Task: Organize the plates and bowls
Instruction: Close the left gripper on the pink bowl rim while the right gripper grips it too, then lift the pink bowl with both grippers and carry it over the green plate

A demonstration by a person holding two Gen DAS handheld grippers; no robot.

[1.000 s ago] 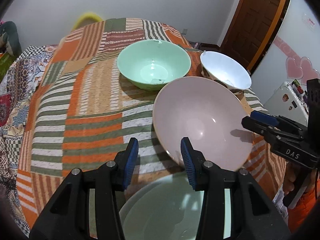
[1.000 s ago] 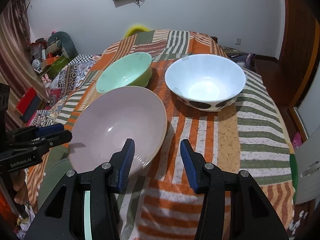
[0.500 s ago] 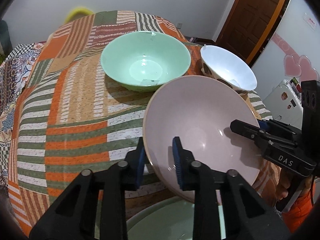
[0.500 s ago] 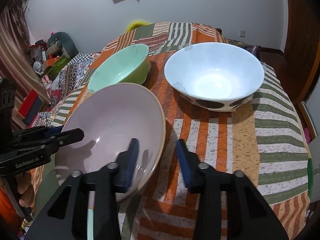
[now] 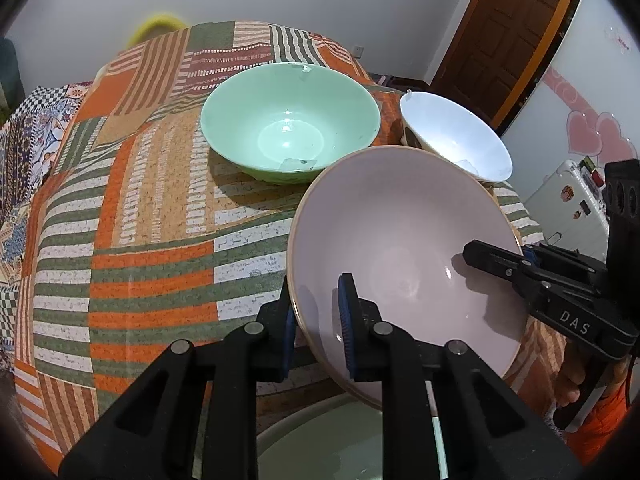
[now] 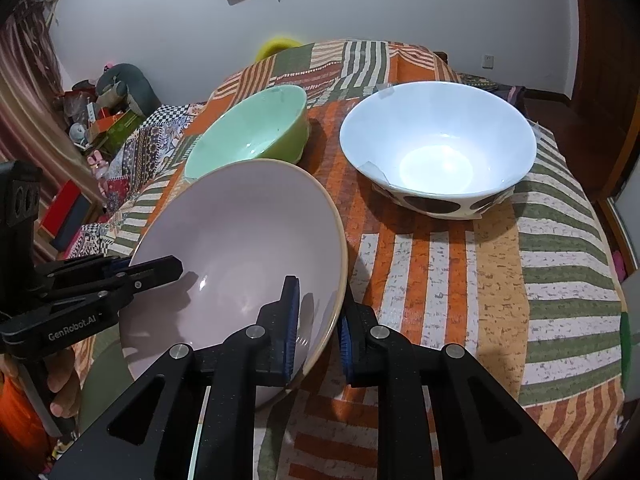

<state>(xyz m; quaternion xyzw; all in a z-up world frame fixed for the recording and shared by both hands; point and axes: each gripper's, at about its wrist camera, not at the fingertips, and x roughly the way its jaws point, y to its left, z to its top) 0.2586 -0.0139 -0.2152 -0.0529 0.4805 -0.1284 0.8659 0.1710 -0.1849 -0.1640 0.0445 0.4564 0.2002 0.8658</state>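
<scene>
A wide pink bowl [image 5: 400, 256] [image 6: 240, 240] lies at the near side of the table, and each gripper holds one side of it. My left gripper [image 5: 316, 328] has the bowl's left rim between its blue pads; the jaws are closing tight, one pad inside and one outside. On the opposite rim my right gripper [image 6: 318, 332] is closing the same way. Each gripper also shows in the other's view, the right gripper [image 5: 500, 260] and the left gripper [image 6: 160, 270]. Behind stand a green bowl [image 5: 290, 120] [image 6: 248, 132] and a white bowl [image 5: 456, 140] [image 6: 438, 144] with dark spots.
A striped patchwork cloth covers the table [image 5: 140, 220] [image 6: 480, 280]. A pale green dish [image 5: 340, 440] lies below the pink bowl's near rim. A hand [image 6: 64, 384] holds the left gripper's handle. A wooden door [image 5: 500, 40] and a white fridge [image 5: 576, 208] stand beyond the table.
Both grippers stood open just short of the pink bowl. They have slid onto its rim from either side and closed on it.
</scene>
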